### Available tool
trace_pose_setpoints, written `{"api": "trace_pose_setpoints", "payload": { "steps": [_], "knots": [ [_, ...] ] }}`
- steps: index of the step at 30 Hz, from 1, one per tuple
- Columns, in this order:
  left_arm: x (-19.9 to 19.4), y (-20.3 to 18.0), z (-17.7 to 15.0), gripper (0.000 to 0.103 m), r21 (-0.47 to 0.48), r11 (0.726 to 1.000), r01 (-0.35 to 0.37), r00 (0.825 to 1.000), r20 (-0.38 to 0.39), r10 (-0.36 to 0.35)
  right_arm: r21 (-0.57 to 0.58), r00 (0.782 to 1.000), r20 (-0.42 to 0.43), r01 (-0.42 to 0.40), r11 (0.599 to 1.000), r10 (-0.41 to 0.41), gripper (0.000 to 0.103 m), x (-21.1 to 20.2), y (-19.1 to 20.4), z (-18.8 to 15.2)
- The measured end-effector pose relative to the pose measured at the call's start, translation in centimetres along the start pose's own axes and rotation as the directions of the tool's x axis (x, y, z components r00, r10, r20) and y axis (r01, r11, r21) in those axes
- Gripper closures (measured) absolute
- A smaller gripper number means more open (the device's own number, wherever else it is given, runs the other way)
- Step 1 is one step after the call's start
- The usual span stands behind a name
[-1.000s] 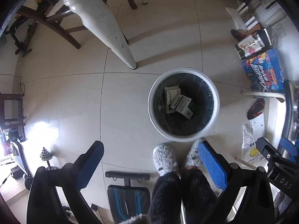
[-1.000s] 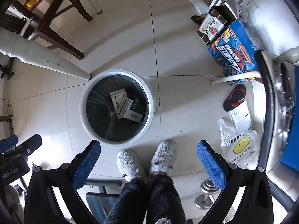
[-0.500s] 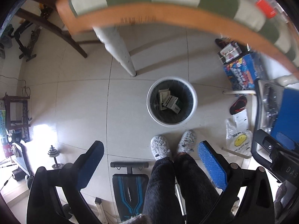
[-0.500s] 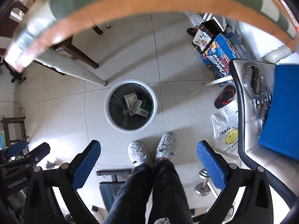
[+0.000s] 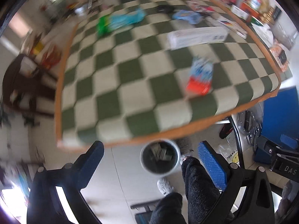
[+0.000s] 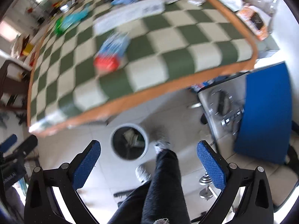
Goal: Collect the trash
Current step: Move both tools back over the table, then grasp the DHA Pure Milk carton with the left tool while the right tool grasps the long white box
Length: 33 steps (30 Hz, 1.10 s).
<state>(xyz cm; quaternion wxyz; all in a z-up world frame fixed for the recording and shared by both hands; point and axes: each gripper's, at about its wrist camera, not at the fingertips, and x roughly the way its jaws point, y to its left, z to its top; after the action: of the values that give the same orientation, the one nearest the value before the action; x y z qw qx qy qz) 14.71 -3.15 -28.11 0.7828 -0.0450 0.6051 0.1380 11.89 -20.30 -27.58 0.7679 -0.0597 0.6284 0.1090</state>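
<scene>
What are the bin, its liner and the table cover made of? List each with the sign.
Bin: likely plastic; smooth white rim.
Liner: thin dark plastic film, by its sheen; blurred.
Table cover: probably matte woven fabric, green-cream checks, orange edging.

The table (image 5: 130,85) fills the upper part of both views. A packet (image 5: 200,78) lies on the table near its front edge. Behind the packet on the table lies a long box (image 5: 198,35), and behind that box a pouch (image 5: 186,15). A bag (image 5: 119,21) lies on the table toward its far left side. More boxes (image 5: 241,9) (too blurred to tell apart) crowd the table's far right corner. The bin (image 5: 160,156) stands on the floor just before the table's front edge, with cartons (image 5: 160,151) in it. A chair (image 5: 20,82) stands left of the table.
</scene>
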Motion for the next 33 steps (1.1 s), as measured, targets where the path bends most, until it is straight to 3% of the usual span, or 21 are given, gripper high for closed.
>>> {"api": "trace_pose_setpoints", "payload": {
  "steps": [4, 8, 10, 12, 14, 15, 16, 18, 23, 24, 28, 30, 33],
  "knots": [
    [2.9, -4.8, 6.2, 0.001, 0.084, 0.996, 0.015, 0.999, -0.048, -0.011, 0.042, 1.000, -0.012, 0.029, 0.999, -0.029, 0.000, 1.8, -4.2, 5.5],
    [6.8, -8.2, 10.4, 0.001, 0.118, 0.993, 0.026, 0.992, -0.126, -0.011, 0.053, 0.997, -0.052, 0.051, 0.997, -0.048, 0.000, 4.4, -7.2, 10.6],
    [9.0, -9.4, 12.2, 0.009, 0.131, 0.991, 0.017, 0.987, -0.164, 0.004, 0.044, 0.996, -0.071, 0.058, 0.997, -0.055, 0.000, 5.7, -8.3, 13.2],
    [11.1, -10.0, 13.5, 0.010, 0.129, 0.991, 0.019, 0.980, -0.201, 0.008, 0.029, 0.995, -0.085, 0.060, 0.998, -0.057, 0.000, 6.8, -8.9, 15.3],
    [12.2, -10.3, 14.2, 0.023, 0.124, 0.992, 0.026, 0.974, -0.226, 0.003, 0.002, 0.993, -0.101, 0.066, 0.998, -0.065, 0.000, 7.9, -9.0, 17.1],
    [12.8, -10.3, 14.4, 0.036, 0.120, 0.992, 0.026, 0.970, -0.243, 0.004, -0.010, 0.992, -0.109, 0.068, 0.998, -0.069, 0.000, 8.3, -9.1, 17.9],
    [13.1, -10.2, 14.4, 0.057, 0.114, 0.993, 0.033, 0.968, -0.252, -0.003, -0.026, 0.991, -0.117, 0.067, 0.997, -0.070, 0.000, 8.8, -9.1, 18.8],
    [13.1, -9.4, 14.4, 0.056, 0.074, 0.996, 0.044, 0.965, -0.262, -0.023, -0.084, 0.989, -0.130, 0.062, 0.995, -0.073, 0.000, 9.6, -8.6, 20.8],
    [12.0, -3.8, 13.7, 0.057, -0.131, 0.990, -0.052, 0.968, -0.250, 0.017, -0.292, 0.990, -0.132, 0.001, 0.956, -0.041, 0.000, 10.1, -4.5, 24.4],
    [11.7, -1.9, 13.6, 0.057, -0.202, 0.976, -0.084, 0.968, -0.248, 0.032, -0.366, 0.993, -0.115, -0.006, 0.931, -0.039, 0.000, 10.0, -2.9, 25.2],
    [11.6, 2.0, 13.7, 0.057, -0.322, 0.931, -0.171, 0.964, -0.250, 0.090, -0.595, 0.997, -0.032, 0.043, 0.802, -0.077, 0.000, 9.9, 3.0, 27.6],
    [11.9, 3.2, 14.2, 0.057, -0.347, 0.917, -0.196, 0.961, -0.256, 0.109, -0.700, 0.994, 0.018, 0.087, 0.709, -0.104, 0.000, 10.1, 6.3, 28.7],
    [12.5, 4.0, 14.8, 0.057, -0.377, 0.901, -0.212, 0.959, -0.259, 0.117, -0.835, 0.983, 0.097, 0.167, 0.524, -0.159, 0.000, 11.5, 11.3, 29.4]
  ]
}}
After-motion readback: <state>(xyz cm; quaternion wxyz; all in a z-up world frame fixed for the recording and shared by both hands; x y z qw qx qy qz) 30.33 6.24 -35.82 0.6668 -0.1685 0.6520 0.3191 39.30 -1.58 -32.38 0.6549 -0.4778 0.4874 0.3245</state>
